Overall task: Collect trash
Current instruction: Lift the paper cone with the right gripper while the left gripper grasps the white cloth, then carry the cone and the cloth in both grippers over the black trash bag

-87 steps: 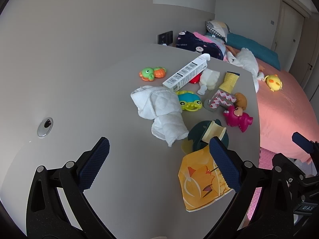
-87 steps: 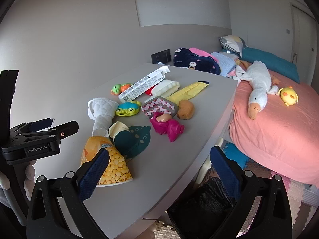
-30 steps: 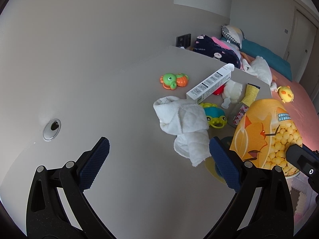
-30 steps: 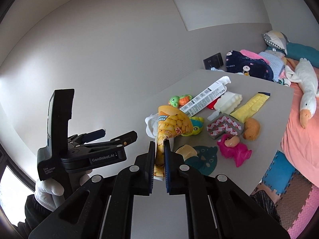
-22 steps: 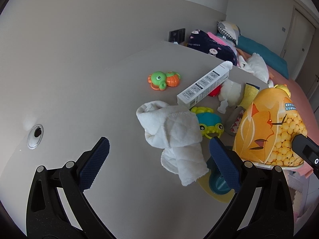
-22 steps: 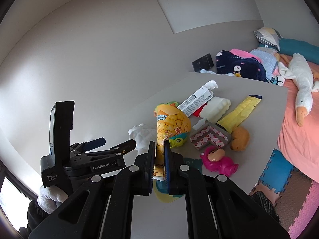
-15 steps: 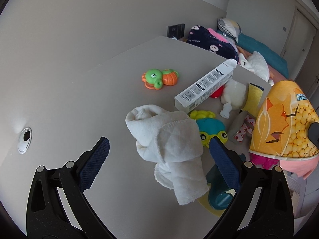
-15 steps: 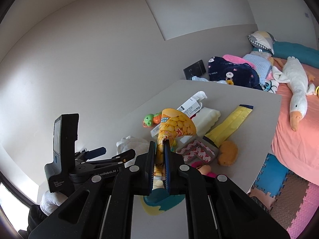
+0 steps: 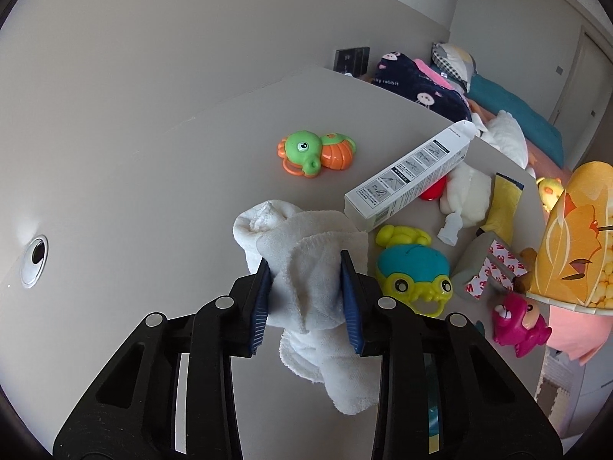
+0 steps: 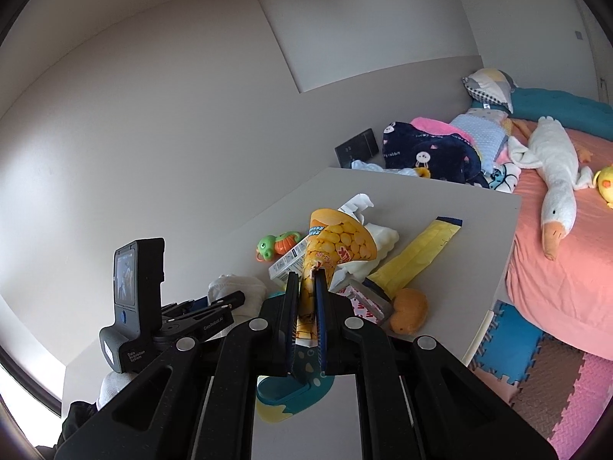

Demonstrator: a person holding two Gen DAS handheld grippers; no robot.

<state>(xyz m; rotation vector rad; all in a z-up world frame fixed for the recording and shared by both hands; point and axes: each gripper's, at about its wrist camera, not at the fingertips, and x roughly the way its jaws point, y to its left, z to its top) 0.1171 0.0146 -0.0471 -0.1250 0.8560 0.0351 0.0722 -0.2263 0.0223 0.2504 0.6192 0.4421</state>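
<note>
Now left gripper (image 9: 306,299) closing, pads pressed on white cloth (image 9: 306,268) at frame centre; right gripper (image 10: 305,306) clamped on snack bag (image 10: 337,249), lower centre.

Left hand-held gripper (image 9: 305,297): a matte black plastic frame with a fine speckled grain, built from two angular arms with triangular cut-outs. Round silver screw heads sit at the joints, two on each arm. Each arm ends in a flat dark blue pad (image 9: 261,306) with fine ribbing. Right hand-held gripper (image 10: 305,320): the same black frame, silver screws and ribbed blue pads. In the right wrist view the left device shows from the side: a black upright block carries a small lit screen, a round blue button and white lettering, and a black bar bears the words "GenRobot.AI". Below it, a person's hand (image 10: 111,385) wears a white glove, with a dark sleeve behind.
</note>
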